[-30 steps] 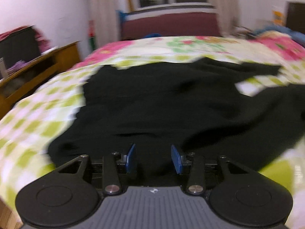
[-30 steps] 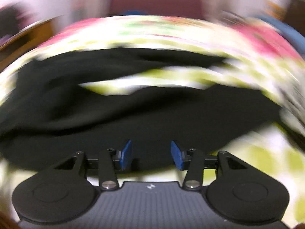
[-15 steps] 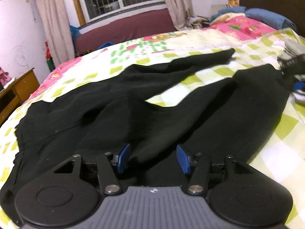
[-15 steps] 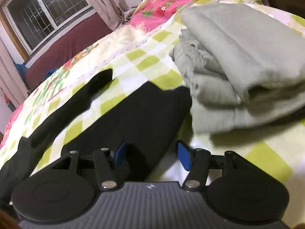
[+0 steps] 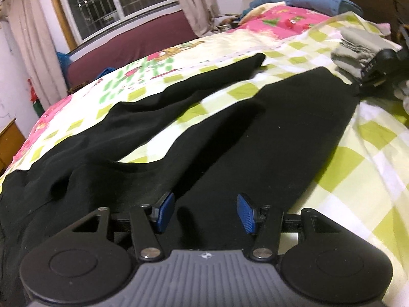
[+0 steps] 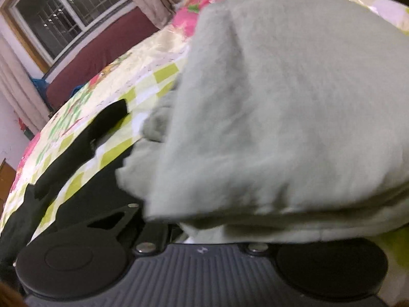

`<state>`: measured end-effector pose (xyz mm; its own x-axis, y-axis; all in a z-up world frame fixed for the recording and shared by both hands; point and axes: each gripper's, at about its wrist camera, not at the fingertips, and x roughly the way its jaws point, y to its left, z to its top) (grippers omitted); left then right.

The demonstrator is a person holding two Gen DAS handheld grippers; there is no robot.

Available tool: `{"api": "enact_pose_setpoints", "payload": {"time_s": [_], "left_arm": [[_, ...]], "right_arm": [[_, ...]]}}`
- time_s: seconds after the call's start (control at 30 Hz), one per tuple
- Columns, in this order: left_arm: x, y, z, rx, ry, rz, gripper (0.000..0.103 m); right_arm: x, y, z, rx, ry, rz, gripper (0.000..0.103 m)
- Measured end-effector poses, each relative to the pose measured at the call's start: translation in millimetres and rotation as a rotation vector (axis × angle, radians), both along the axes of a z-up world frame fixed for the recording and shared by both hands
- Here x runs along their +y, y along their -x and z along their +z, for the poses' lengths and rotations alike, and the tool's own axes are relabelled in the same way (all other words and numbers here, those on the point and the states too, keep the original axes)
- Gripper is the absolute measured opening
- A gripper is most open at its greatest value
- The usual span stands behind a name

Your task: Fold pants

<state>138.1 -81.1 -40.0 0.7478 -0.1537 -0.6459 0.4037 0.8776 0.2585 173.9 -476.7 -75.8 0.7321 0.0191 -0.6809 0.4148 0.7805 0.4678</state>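
Black pants lie spread on the checked bedspread, both legs running away toward the far right. My left gripper is open, low over the near leg close to the crotch, its blue pads apart and empty. My right gripper shows in the left wrist view at the near leg's cuff. In the right wrist view its fingers are hidden under a folded grey garment; the black pants lie to the left.
The folded grey clothes sit at the far right of the bed. A blue pillow, a maroon sofa under a barred window and a wooden cabinet at left surround the bed.
My left gripper has swung right along the pants, from the waist area toward the legs. My right gripper has moved right to the cuff, and the grey clothes now cover its fingers.
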Motion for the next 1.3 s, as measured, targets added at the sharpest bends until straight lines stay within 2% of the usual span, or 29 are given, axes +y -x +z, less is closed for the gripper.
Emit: {"api": "enact_pose_setpoints", "payload": {"time_s": [0.07, 0.23, 0.27, 0.33, 0.4, 0.53, 0.6, 0.67, 0.73, 0.8, 0.97, 1.03, 1.13, 1.17, 1.23, 1.3], "left_arm": [[-6.4, -1.3, -0.4, -0.001, -0.006, -0.013, 0.067], [-15.1, -4.0, -2.6, -0.003, -0.007, -0.033, 0.067], [-15.1, -3.7, -2.0, -0.007, -0.006, -0.031, 0.067], [-12.5, -3.5, -0.7, -0.005, 0.011, -0.030, 0.067], [-10.7, -4.8, -1.7, -0.005, 0.019, -0.030, 0.067], [-7.9, -6.7, -5.7, 0.003, 0.033, -0.024, 0.068], [-7.8, -5.8, -5.0, 0.002, 0.036, -0.021, 0.068], [-7.8, -5.4, -4.4, 0.002, 0.036, -0.020, 0.068], [-7.4, -5.4, -4.0, 0.002, 0.035, -0.018, 0.068], [-5.9, -4.9, -3.1, -0.001, 0.031, -0.019, 0.068], [1.4, -4.3, -2.9, 0.002, 0.046, -0.011, 0.068], [1.8, -5.3, -5.1, 0.011, 0.054, -0.005, 0.068], [1.6, -3.2, -4.7, 0.013, 0.061, -0.013, 0.068], [2.0, -2.0, -4.6, 0.010, 0.052, -0.018, 0.069], [8.8, 1.4, -1.0, 0.005, 0.042, -0.019, 0.070], [26.3, 5.7, 6.6, -0.011, 0.046, -0.001, 0.070]], "right_arm": [[-10.6, -2.7, -3.3, 0.001, -0.032, -0.022, 0.000], [-16.3, -14.1, 0.2, 0.018, -0.006, -0.055, 0.002], [-8.5, -14.5, 6.3, 0.030, 0.022, -0.042, 0.008], [10.4, -6.0, 14.5, 0.040, 0.061, -0.003, 0.033], [22.0, 11.8, 16.4, 0.007, 0.028, 0.018, 0.046], [28.3, 18.0, 11.9, -0.015, -0.028, -0.021, 0.056], [28.8, 5.2, 9.6, -0.012, -0.025, -0.038, 0.056], [29.0, -5.6, 7.5, -0.014, 0.011, -0.078, 0.046], [26.5, -6.3, 8.2, 0.000, 0.029, -0.112, 0.004], [19.5, 3.1, 10.7, -0.021, -0.033, -0.126, 0.004], [16.7, 53.9, 40.8, -0.087, -0.001, -0.110, 0.004], [10.6, 61.6, 39.8, -0.058, 0.001, -0.123, 0.004], [7.4, 54.3, 26.0, 0.077, 0.099, -0.119, 0.008], [9.3, 48.0, 21.5, 0.118, 0.127, -0.110, 0.007], [16.8, 47.9, 31.5, 0.118, 0.180, -0.120, 0.018], [28.5, 57.4, 50.9, 0.092, 0.253, -0.117, 0.019]]}}
